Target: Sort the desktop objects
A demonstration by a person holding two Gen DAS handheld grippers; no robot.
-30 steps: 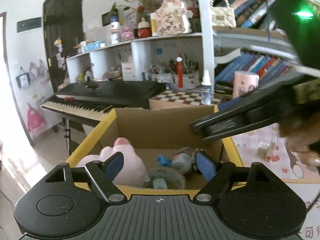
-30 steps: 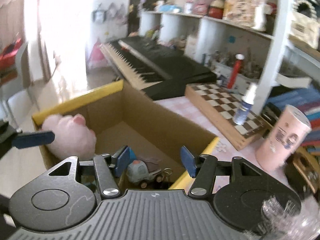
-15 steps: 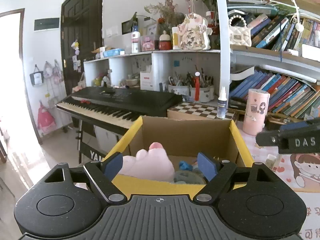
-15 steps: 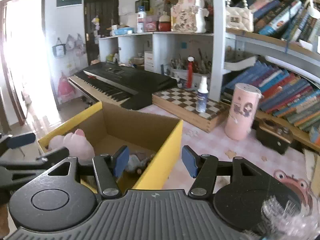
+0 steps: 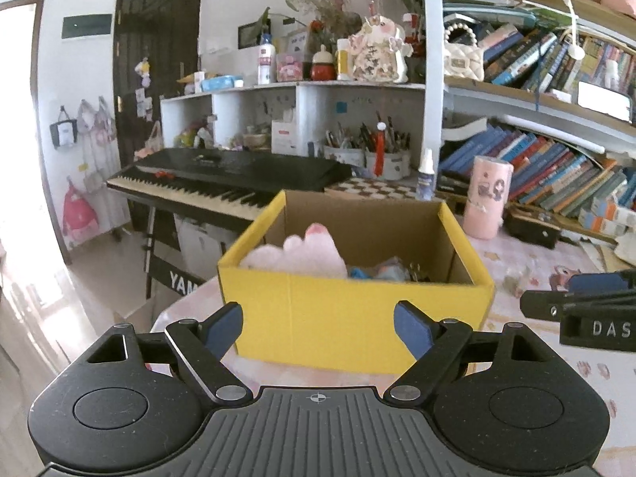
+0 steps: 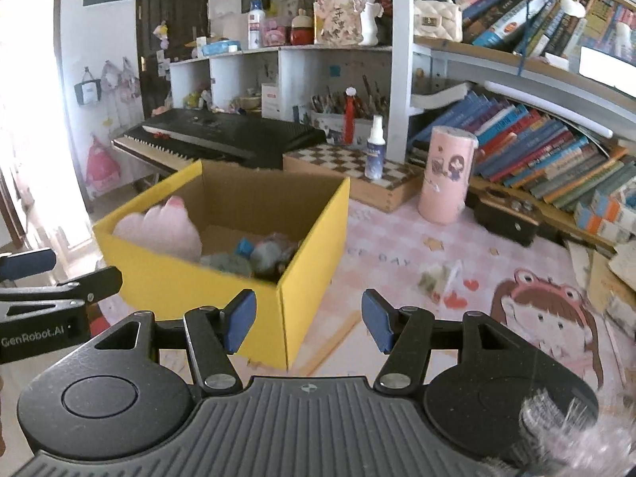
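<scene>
The left gripper [image 5: 318, 328] hung before the near wall of the yellow box [image 5: 357, 318], its blue pads wide apart with nothing between them; the right gripper [image 6: 306, 320] hung near the box's right corner, its pads also apart and gripping nothing, though set closer than the left pair; each gripper's tip showed at the edge of the other's view, the right one [image 5: 576, 306] at the right of the left camera, the left one [image 6: 59, 282] at the left of the right camera. The box stood on a pink patterned mat [image 6: 497, 278] near the table's left edge; inside it lay a pink plush [image 6: 159, 230] against the left wall, and beside it a blue-grey toy [image 6: 266, 256] among smaller things too blurred to name. On the mat to the right of the box lay a small pale packet [image 6: 437, 278], well apart from both grippers; behind stood a pink tube [image 6: 447, 175], a spray bottle [image 6: 375, 147] on a chessboard [image 6: 349, 171], and a black case [image 6: 505, 220] under leaning books [image 6: 536, 151]; a keyboard [image 5: 222, 183] stood behind the box to the left.
</scene>
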